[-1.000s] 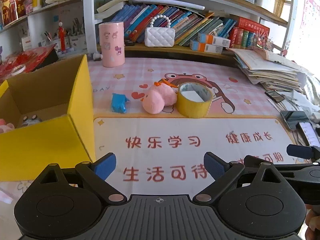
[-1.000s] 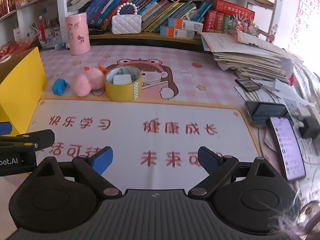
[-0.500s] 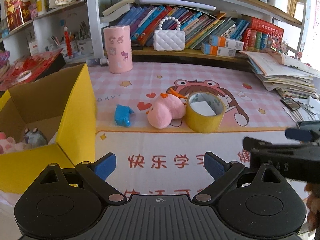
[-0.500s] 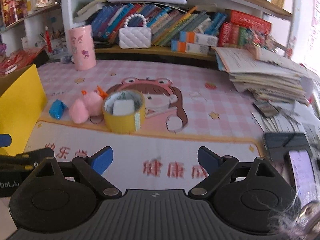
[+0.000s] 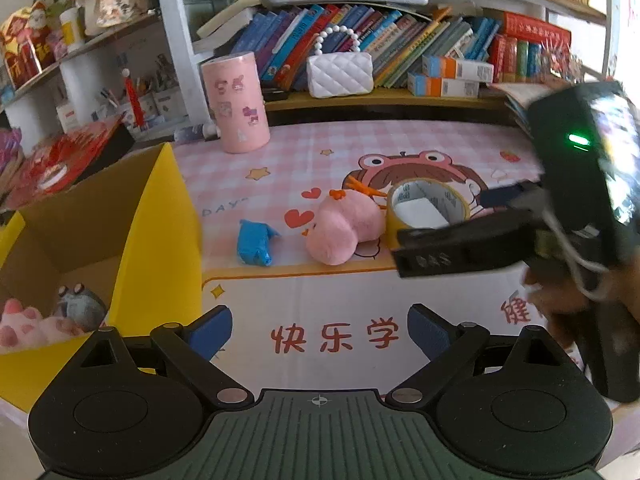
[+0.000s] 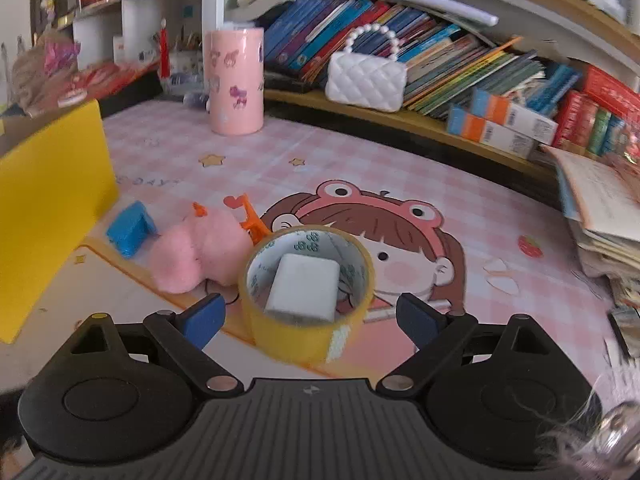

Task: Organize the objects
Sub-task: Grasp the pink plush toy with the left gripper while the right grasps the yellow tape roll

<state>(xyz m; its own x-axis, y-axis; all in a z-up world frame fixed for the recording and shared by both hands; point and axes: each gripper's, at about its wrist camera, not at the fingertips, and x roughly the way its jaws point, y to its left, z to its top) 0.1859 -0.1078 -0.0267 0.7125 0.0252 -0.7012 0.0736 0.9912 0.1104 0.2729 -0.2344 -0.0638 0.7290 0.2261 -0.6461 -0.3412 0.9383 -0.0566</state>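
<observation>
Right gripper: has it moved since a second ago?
Yes. The right gripper has come forward to the tape roll, which now sits between its open jaws; earlier the roll lay far ahead, up the printed mat.

Black left gripper (image 5: 319,334), blue fingertips (image 5: 210,330), silver screws, ribbed grey base.

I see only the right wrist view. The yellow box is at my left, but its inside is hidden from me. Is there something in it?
Observer: Yes. The left wrist view looks into the yellow box: a pink paw plush and a grey toy lie inside.
Operator: Thank you. Does the left hand-held gripper hold something?
Observer: No. The left hand-held gripper is open with nothing between its fingers, above the white part of the mat.
</observation>
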